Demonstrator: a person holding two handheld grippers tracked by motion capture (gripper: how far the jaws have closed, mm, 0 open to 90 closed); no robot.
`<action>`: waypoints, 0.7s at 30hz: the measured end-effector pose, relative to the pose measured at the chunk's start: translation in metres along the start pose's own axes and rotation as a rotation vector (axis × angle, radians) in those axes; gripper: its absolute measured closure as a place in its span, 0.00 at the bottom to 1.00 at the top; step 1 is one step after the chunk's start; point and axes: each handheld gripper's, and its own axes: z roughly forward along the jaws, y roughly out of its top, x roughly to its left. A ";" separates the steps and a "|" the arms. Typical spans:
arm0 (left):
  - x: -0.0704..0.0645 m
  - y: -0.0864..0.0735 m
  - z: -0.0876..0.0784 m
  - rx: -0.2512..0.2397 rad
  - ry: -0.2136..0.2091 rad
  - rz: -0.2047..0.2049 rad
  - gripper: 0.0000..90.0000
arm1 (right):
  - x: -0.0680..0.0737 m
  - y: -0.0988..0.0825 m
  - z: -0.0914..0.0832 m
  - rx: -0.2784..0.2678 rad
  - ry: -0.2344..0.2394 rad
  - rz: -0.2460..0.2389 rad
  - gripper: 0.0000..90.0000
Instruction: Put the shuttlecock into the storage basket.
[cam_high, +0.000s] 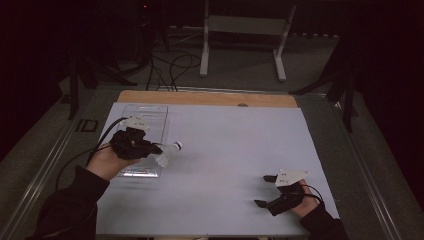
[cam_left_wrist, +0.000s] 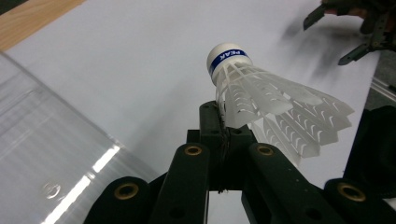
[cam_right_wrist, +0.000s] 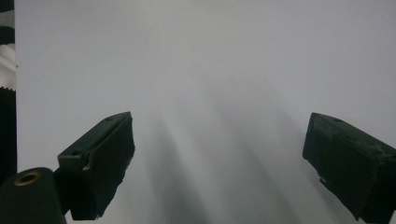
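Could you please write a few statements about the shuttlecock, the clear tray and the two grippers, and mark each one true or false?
1. The left gripper is shut on the shuttlecock. True.
2. The shuttlecock is held by its cork. False: the fingers pinch the white skirt; the cork with its blue band is free.
3. The right gripper holds a second shuttlecock. False: its fingers stand wide apart with nothing between them.
4. A clear tray lies at the left of the white table. True.
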 end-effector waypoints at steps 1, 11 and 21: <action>0.001 0.000 -0.002 -0.006 0.004 -0.008 1.00 | -0.001 -0.001 -0.001 -0.004 -0.005 0.001 0.10; 0.012 0.002 -0.020 -0.034 0.080 -0.030 1.00 | -0.002 -0.005 -0.003 -0.009 -0.006 0.024 0.10; 0.019 0.008 -0.032 -0.046 0.186 -0.067 1.00 | -0.002 -0.005 -0.002 -0.013 0.002 0.025 0.10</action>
